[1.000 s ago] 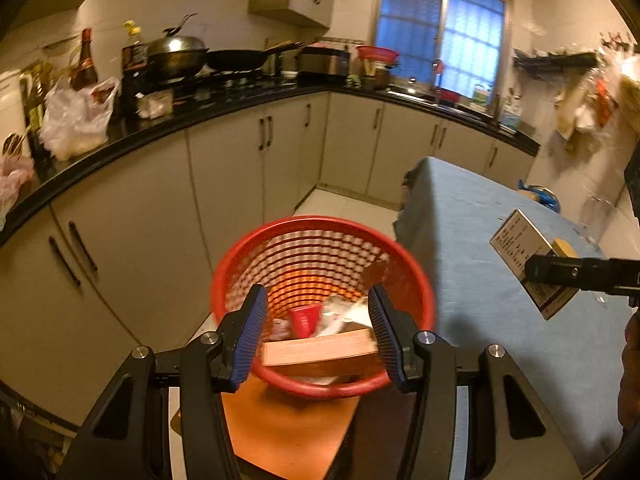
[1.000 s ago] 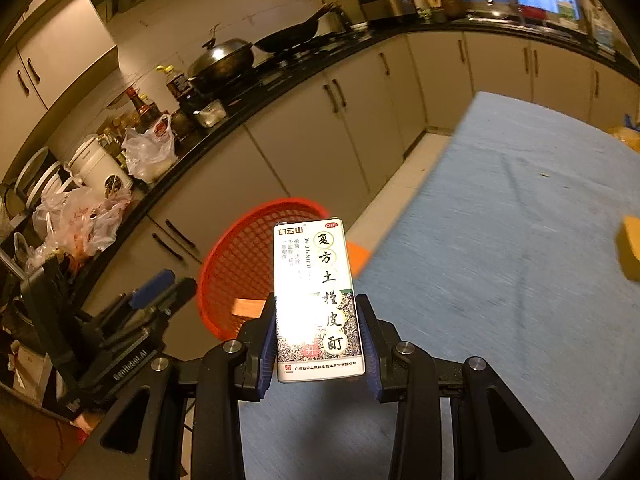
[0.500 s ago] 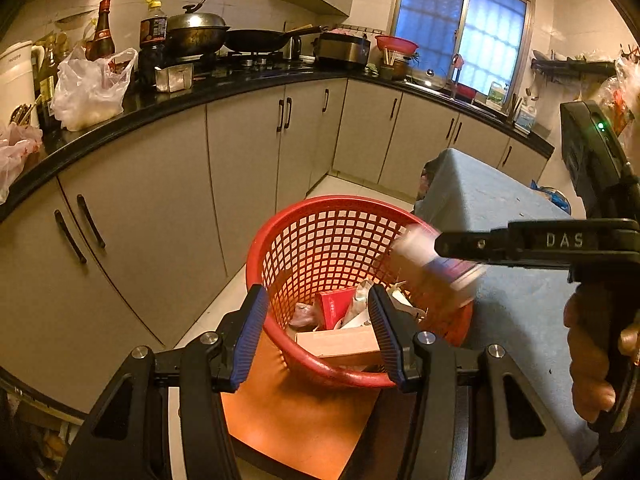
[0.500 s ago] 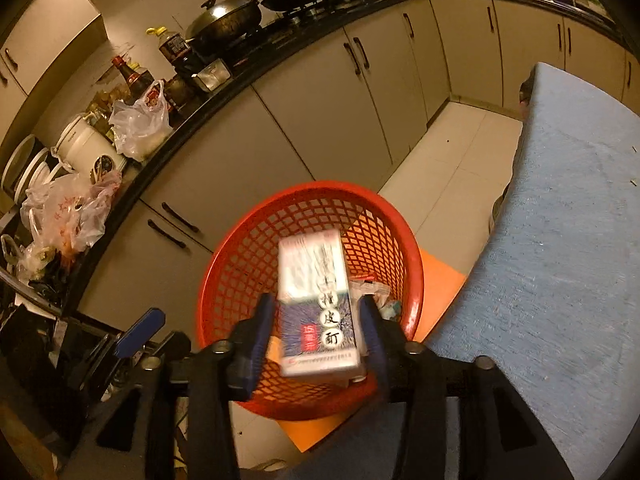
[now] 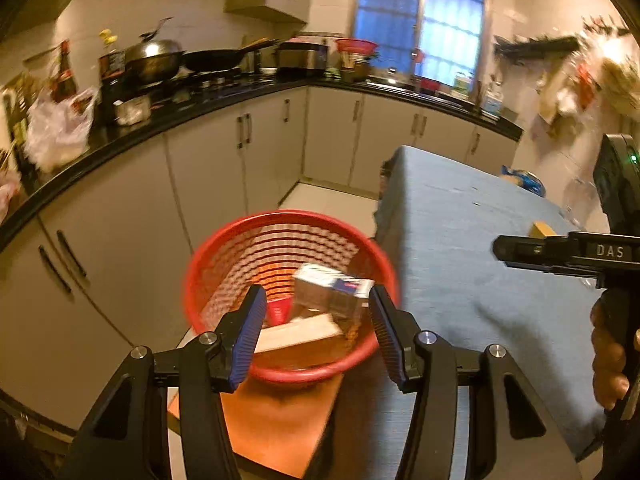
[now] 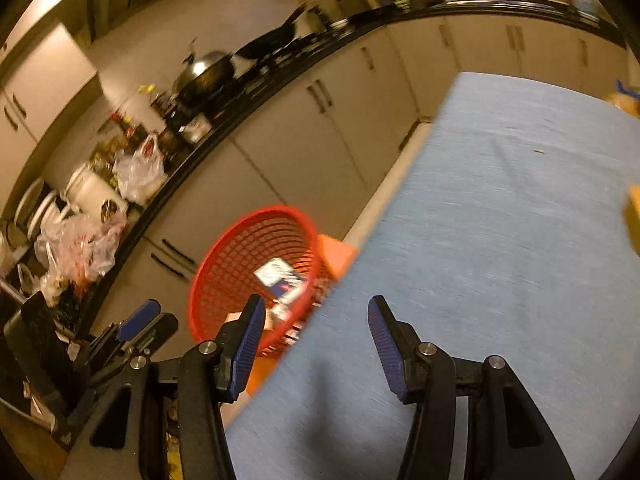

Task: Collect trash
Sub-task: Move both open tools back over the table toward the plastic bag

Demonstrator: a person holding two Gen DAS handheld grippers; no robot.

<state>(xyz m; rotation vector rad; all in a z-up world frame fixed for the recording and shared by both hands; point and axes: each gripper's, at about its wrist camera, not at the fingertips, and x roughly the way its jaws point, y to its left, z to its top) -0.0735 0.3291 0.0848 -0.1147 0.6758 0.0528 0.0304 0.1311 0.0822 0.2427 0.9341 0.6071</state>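
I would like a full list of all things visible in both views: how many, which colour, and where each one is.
basket: one, red mesh, on the floor beside the table
medicine box: one, white and dark blue, inside the basket
cardboard box: one, tan, inside the basket
cup: one, red, inside the basket
table: one, blue cloth cover
yellow block: one, on the table
mat: one, orange, under the basket
wok: one, metal with lid, on the counter
plastic bag: one, white, on the counter
left gripper: open, empty
right gripper: open, empty
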